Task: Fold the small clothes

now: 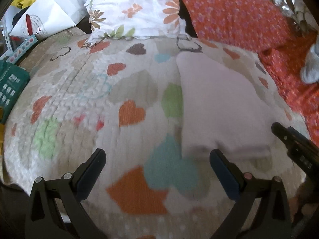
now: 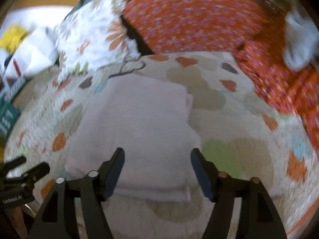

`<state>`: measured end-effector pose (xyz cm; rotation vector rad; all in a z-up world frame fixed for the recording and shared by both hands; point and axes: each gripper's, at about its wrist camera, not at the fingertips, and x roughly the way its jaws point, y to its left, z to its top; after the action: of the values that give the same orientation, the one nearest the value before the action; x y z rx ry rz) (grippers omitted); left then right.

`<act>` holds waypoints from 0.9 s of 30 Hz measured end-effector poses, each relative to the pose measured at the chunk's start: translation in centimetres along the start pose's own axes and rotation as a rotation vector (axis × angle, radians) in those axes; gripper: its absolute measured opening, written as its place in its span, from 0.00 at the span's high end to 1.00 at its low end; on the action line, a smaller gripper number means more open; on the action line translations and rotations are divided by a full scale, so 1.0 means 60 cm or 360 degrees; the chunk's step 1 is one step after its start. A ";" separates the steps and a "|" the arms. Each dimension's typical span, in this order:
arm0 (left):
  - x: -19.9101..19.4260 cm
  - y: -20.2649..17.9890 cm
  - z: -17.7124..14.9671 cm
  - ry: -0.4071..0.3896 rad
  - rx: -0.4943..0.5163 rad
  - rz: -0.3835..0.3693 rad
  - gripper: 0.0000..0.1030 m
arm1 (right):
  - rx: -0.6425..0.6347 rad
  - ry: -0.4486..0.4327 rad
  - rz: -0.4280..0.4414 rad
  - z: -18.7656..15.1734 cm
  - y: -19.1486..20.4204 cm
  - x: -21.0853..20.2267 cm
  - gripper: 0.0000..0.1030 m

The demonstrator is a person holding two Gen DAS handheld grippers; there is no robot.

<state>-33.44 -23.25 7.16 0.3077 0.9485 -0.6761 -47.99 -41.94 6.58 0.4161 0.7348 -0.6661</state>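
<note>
A pale pink folded garment (image 1: 217,103) lies flat on the heart-patterned bedspread (image 1: 83,103). In the left wrist view it is ahead and to the right of my left gripper (image 1: 157,157), which is open and empty above the bedspread. The right gripper (image 1: 287,137) shows at the right edge of that view, near the garment's right side. In the right wrist view the garment (image 2: 139,123) lies straight ahead; my right gripper (image 2: 157,159) is open and empty over its near edge. The left gripper (image 2: 28,169) shows at the lower left there.
A white floral pillow (image 1: 131,10) and an orange flowered pillow (image 1: 235,10) lie at the head of the bed. An orange flowered cloth (image 1: 299,87) and a grey garment (image 1: 311,69) lie at the right. White paper bags (image 1: 49,14) and a green pack (image 1: 10,83) sit at the left.
</note>
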 end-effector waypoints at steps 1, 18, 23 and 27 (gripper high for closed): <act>-0.013 -0.007 -0.008 0.0004 0.0020 0.0019 0.00 | 0.0011 0.0007 -0.0010 -0.011 -0.008 -0.007 0.27; -0.175 -0.117 -0.046 -0.0095 -0.0164 0.0178 0.00 | 0.0205 -0.0126 0.0153 -0.017 -0.107 -0.056 0.25; -0.167 -0.127 -0.042 -0.0088 -0.0174 0.0159 0.00 | 0.0152 -0.0061 0.0107 -0.028 -0.101 -0.027 0.25; -0.159 -0.120 -0.034 -0.0102 -0.0183 0.0152 0.00 | 0.0084 -0.0053 0.0029 -0.038 -0.092 -0.008 0.25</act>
<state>-43.26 -23.88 14.24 0.2270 0.9019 -0.5389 -53.11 -44.41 4.74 0.4587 0.6822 -0.6752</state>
